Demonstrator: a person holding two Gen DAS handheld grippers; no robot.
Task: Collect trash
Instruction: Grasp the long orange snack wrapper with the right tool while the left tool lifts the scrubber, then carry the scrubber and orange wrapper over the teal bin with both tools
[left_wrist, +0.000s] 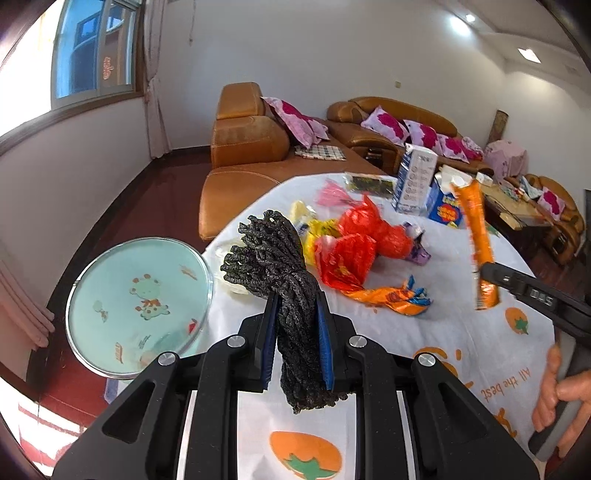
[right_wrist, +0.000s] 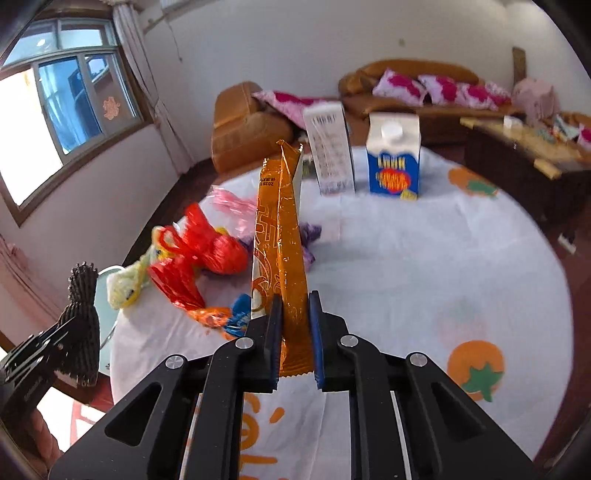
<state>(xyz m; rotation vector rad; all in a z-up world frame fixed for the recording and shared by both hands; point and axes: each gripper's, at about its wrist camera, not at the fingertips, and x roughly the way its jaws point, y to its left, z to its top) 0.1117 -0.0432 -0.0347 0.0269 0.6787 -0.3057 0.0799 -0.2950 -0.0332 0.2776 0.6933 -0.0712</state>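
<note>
On the tablecloth printed "All the best", left tool clamps black netting, right tool an orange wrapper.

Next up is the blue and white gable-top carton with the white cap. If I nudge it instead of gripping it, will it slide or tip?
The blue and white gable-top carton stands upright on the white tablecloth, taller than its base, so a high push probably tips it. As trash it is likely empty and light. The cloth may bunch under a low push, so gripping seems safer.
</note>
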